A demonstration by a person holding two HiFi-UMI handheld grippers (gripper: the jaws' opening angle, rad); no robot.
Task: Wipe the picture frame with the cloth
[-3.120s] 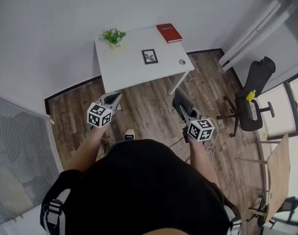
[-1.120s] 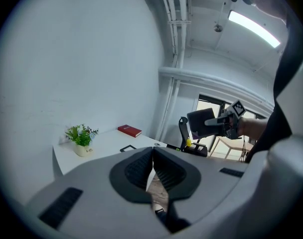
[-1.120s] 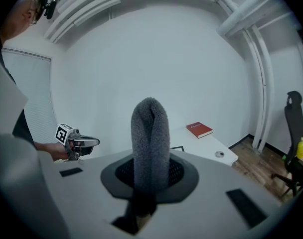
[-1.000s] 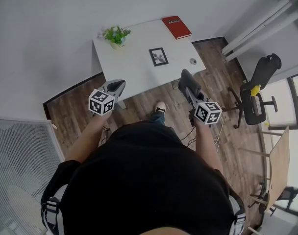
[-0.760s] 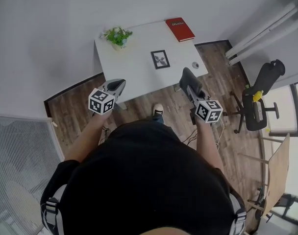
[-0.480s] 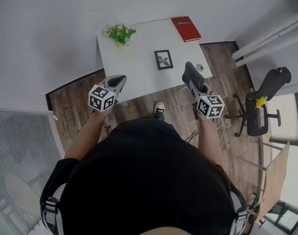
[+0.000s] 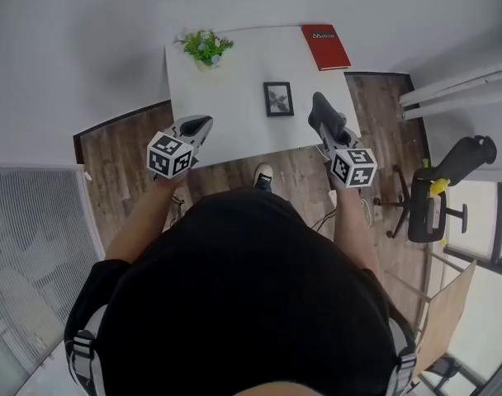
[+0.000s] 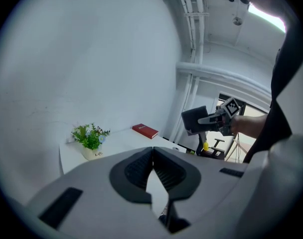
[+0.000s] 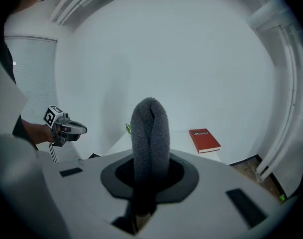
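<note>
A small black picture frame lies flat on the white table, close to its near edge. My right gripper is shut on a folded grey cloth and hovers over the table's near right corner, just right of the frame. My left gripper hangs over the near left edge, jaws shut and empty. The left gripper view shows the right gripper with the cloth off to the right. The frame is hidden in both gripper views.
A potted plant stands at the table's far left, a red book at the far right. A black office chair is on the wooden floor to the right, white pipes beyond it.
The person has stepped up to the table. Both grippers have gone forward from over the floor to over its near edge, the right one still holding the cloth.
</note>
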